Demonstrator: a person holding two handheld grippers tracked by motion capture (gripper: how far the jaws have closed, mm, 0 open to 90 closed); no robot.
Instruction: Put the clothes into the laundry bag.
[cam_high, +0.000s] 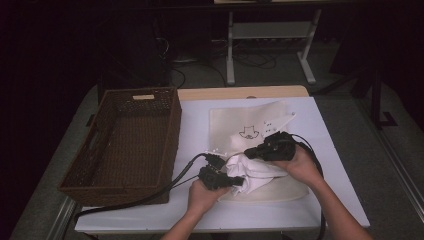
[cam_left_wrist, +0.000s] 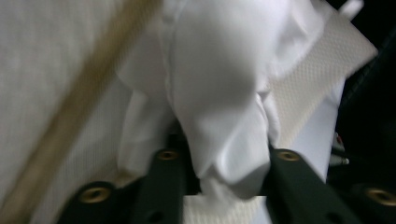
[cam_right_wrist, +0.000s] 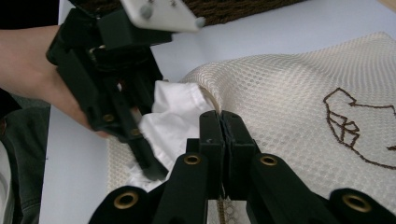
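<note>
A cream mesh bag (cam_high: 250, 120) with a dark stitched figure (cam_right_wrist: 355, 130) lies flat on the white table. A bunched white cloth (cam_high: 252, 172) sits at the bag's open near edge. My left gripper (cam_high: 234, 181) comes in from the left and is shut on that cloth; the white cloth (cam_left_wrist: 224, 107) bulges up between its jaws. My right gripper (cam_right_wrist: 221, 119) has its jaws pressed together on the bag's rim, holding the edge up. My left gripper (cam_right_wrist: 148, 165) pushes into the white cloth (cam_right_wrist: 173, 116) just beside the rim.
A deep brown wicker basket (cam_high: 125, 140) stands empty on the left part of the table, close to my left hand. Black cables (cam_high: 165, 187) trail from the grippers toward the front edge. A bare strip of white table top (cam_high: 330, 150) lies right of the bag.
</note>
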